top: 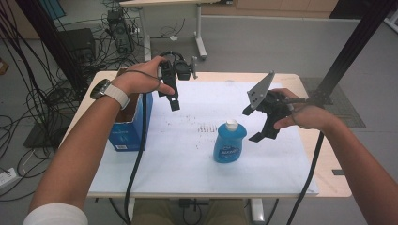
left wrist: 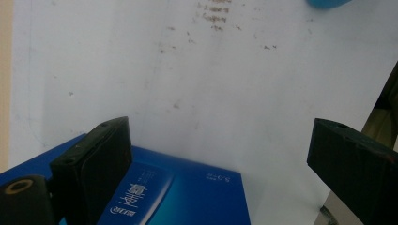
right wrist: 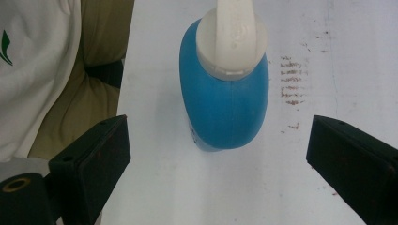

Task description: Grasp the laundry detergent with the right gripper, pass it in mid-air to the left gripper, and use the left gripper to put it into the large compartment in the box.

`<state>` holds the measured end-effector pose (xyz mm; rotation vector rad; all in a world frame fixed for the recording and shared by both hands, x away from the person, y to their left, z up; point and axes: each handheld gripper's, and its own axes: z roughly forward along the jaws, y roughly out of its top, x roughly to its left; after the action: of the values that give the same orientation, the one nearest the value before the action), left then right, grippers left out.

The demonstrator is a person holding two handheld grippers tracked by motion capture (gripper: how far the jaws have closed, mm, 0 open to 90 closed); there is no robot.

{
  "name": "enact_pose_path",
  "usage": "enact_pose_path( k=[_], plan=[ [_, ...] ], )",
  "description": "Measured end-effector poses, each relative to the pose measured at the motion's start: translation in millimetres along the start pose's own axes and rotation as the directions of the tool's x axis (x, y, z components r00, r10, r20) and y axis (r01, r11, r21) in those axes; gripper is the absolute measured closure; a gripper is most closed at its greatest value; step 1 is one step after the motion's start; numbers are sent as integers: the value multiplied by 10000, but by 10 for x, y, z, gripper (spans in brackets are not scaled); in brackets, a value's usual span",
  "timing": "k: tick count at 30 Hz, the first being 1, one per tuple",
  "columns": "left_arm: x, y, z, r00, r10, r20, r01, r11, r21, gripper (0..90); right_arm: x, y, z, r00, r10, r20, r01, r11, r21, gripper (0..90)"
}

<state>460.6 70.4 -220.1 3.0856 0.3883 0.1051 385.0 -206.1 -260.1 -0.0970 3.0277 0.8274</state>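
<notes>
White-covered surface (top: 187,159), scuffed. Blue bottle (top: 229,142) upright mid-surface, between my released right gripper's (top: 264,123) jaws. Likely smooth plastic, slippery, liquid-heavy; grip the flat-sided body below the white cap (right wrist: 232,42). Left gripper (left wrist: 220,154) released above the blue box (top: 132,126).

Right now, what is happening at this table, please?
A person holds a black two-jaw gripper in each hand above a white-covered table. The right gripper hangs open just beside an upright blue plastic bottle with a white cap, not touching it. The left gripper is open too, raised near a blue cardboard box at the table's left side. Nothing is gripped.
</notes>
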Motion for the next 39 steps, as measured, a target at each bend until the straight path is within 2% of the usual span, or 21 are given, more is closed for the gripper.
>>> enact_pose_path(
  k=[6, 8, 20, 26, 28, 39],
  plan=[
    [-2, 1, 5, 10000, -18, -6, 18, 10000, -36, 74, -33, -64, 67, 9999, 147, -70, -147, 9999, -55, 62],
    [-3, 2, 6, 10000, -16, -7, 16, 10000, -19, 74, -48, -82, 86, 9998, 159, -143, -164, 9993, -326, 62],
    [-10, 4, 7, 10000, -57, -38, 56, 10000, -36, 74, -71, -143, 177, 9993, 211, -296, -226, 9986, -485, 49],
    [-14, -6, 25, 9999, -103, 2, 103, 9999, -29, 76, -79, -152, 202, 9991, 145, -398, -169, 9980, -605, 48],
    [-13, -18, 40, 9999, -130, 18, 131, 9999, -14, 76, -94, -165, 229, 9990, -44, -449, 16, 9980, -634, 48],
    [-12, -18, 63, 9998, -177, 80, 177, 9998, -1, 77, -110, -169, 254, 9989, 26, -462, -56, 9979, -646, 45]
  ],
)
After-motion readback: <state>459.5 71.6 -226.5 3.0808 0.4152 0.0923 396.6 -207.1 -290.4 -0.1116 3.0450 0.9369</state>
